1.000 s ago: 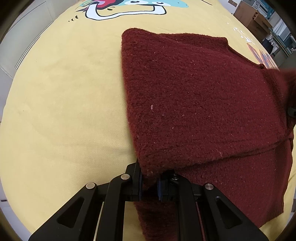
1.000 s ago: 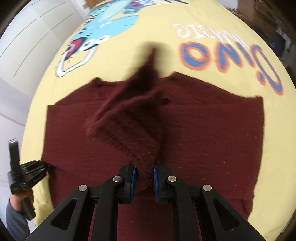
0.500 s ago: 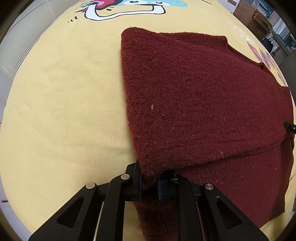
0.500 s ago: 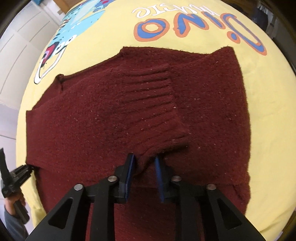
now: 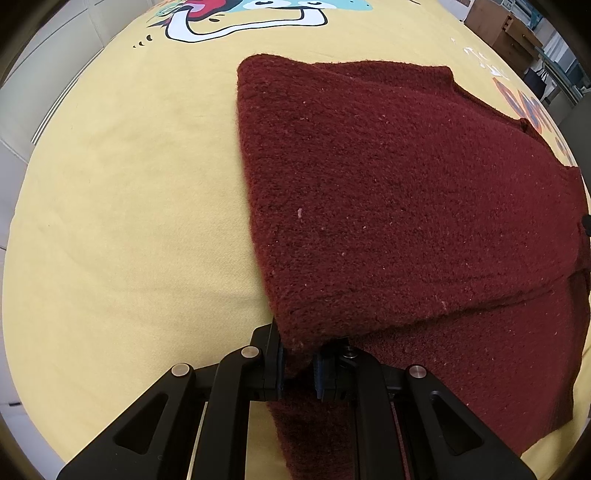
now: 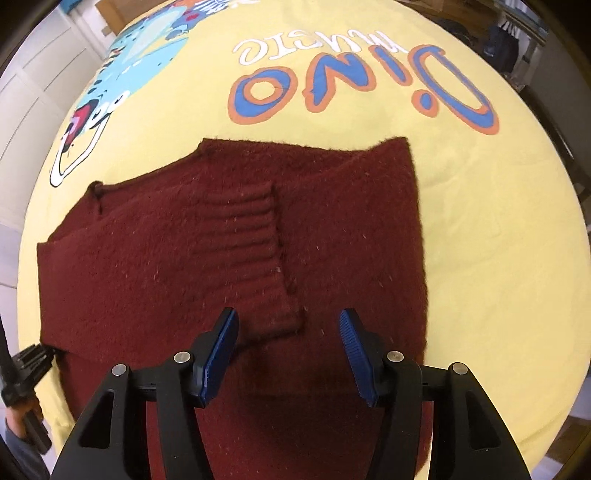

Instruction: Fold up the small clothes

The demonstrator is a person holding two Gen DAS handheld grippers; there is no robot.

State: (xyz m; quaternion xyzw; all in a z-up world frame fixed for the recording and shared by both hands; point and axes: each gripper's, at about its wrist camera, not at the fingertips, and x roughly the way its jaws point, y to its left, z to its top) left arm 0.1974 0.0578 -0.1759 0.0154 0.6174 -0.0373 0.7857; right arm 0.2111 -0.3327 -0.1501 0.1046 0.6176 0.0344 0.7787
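A dark red knitted sweater lies partly folded on a yellow printed cloth. One sleeve is laid across the body, its ribbed cuff ending just ahead of my right gripper. That gripper's jaws are opening, with the cuff's end lying loose between the blue pads, untouched. In the left wrist view the sweater shows a folded left edge, and my left gripper is shut on its near corner. The left gripper also shows at the sweater's left edge in the right wrist view.
The yellow cloth carries a cartoon dinosaur print and large blue and orange lettering. A person's hand and sleeve hold the left gripper at the lower left. Wooden furniture stands beyond the far right.
My right gripper carried the lifted sleeve across, laid it flat on the body, and its jaws parted off the cuff. The left gripper kept still, holding the corner.
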